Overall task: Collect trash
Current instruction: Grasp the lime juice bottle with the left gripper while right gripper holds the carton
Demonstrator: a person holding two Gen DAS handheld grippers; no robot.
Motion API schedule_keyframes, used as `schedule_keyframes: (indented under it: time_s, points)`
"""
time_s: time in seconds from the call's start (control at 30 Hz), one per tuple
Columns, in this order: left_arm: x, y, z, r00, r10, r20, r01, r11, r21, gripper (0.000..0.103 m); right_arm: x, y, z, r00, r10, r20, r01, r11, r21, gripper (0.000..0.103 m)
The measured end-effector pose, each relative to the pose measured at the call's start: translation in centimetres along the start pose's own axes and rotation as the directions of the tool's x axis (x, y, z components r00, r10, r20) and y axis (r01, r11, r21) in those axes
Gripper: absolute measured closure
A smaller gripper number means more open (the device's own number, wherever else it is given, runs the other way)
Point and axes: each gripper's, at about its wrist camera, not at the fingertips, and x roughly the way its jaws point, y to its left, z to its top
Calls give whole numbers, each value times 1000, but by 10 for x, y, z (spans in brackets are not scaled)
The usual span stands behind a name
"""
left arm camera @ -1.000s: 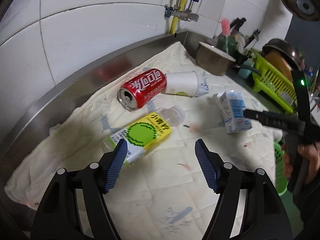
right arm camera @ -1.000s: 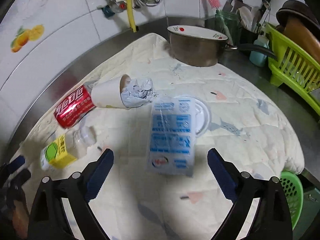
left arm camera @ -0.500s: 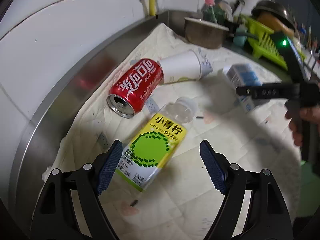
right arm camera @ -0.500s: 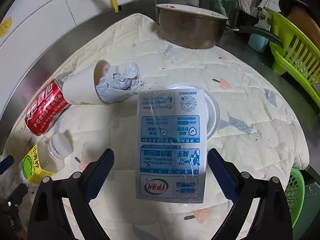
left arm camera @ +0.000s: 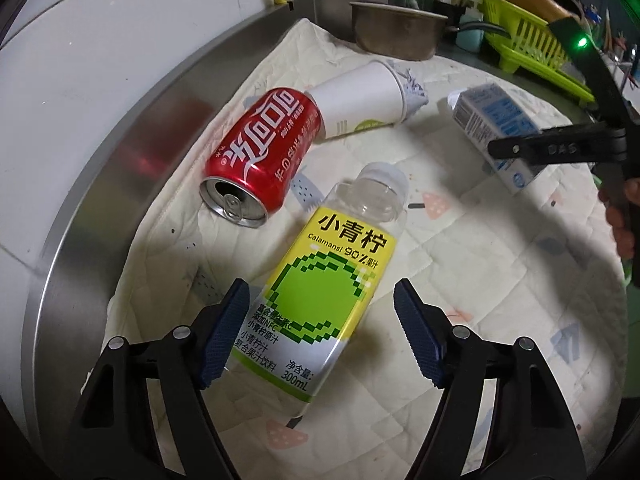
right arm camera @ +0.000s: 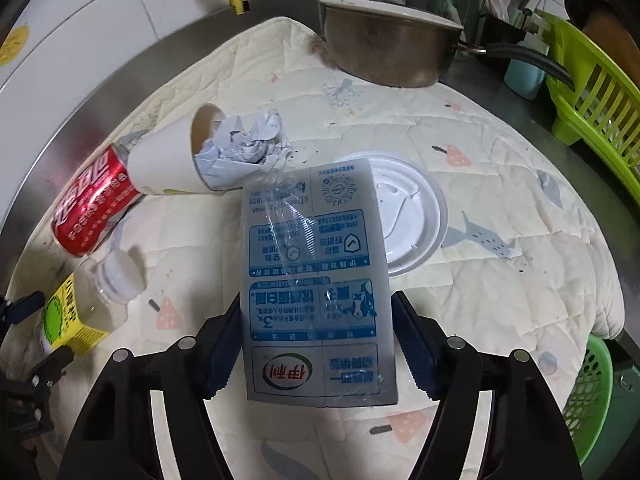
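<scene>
A clear bottle with a yellow-green label (left arm camera: 320,292) lies on the quilted cloth (left arm camera: 480,280), between the fingers of my left gripper (left arm camera: 320,336). Its jaws are closing; the left pad is at the bottle's side and a gap remains on the right. A red cola can (left arm camera: 264,156) and a tipped white paper cup (left arm camera: 360,100) lie just beyond. My right gripper (right arm camera: 318,344) is closing on a blue-and-white milk carton (right arm camera: 312,260) that lies flat, and both pads meet its sides. Crumpled paper (right arm camera: 244,148) spills from the cup (right arm camera: 168,164).
A white plastic lid (right arm camera: 412,220) lies partly under the carton. A steel pot (right arm camera: 392,52) stands at the back, with a green dish rack (right arm camera: 592,92) to its right. A green basket (right arm camera: 588,384) sits below the counter's right edge. A steel rim and a tiled wall bound the left side.
My left gripper dropped and rolled, bringing the bottle between its fingers. My right gripper sank over the milk carton and its jaws narrowed from wide apart onto the carton's sides.
</scene>
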Motion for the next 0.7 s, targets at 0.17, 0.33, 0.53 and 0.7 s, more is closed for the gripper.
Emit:
schedule_keyframes:
  time_s: [0.17,0.33,0.53,0.7]
  points:
    - [7,4,-1,1000,10,-24,-10,1000,6,34,-20,-4,-5,999,45,26,-44,999,-7,36]
    - [7,1,-2,999,20,-27,-20,999,27,35,-40,-5,-19,995,87,42,-85,996,-41,36]
    - [5,-2,-5,999,31,-43,-29,999,34,40,-63,-14,-38,989,137,51,-135,990,-49,36]
    - [7,-2,-4,998,31,-61,-29,999,22,41,-84,-27,-56,985,161,67,-158,986,-55,37]
